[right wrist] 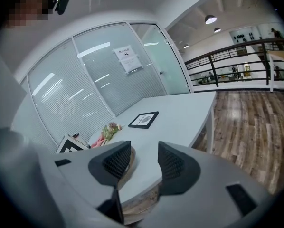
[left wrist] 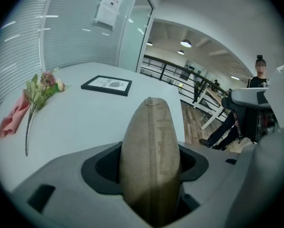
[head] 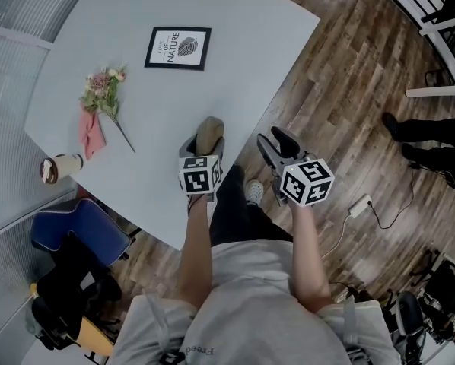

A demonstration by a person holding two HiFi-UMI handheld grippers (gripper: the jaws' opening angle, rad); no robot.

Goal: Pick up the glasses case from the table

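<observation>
While it sits over the smooth grey table's (head: 235, 52) near edge, the tan woven-fabric glasses case (head: 209, 131), oval w/ a centre seam, is pinched in the left gripper (left wrist: 150, 163). To its right, the right gripper's (right wrist: 144, 167) ribbed black jaws are spread, nothing btwn them.

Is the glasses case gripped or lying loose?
Gripped: the left hand-held gripper has its jaws pressed against both sides of the glasses case.
</observation>
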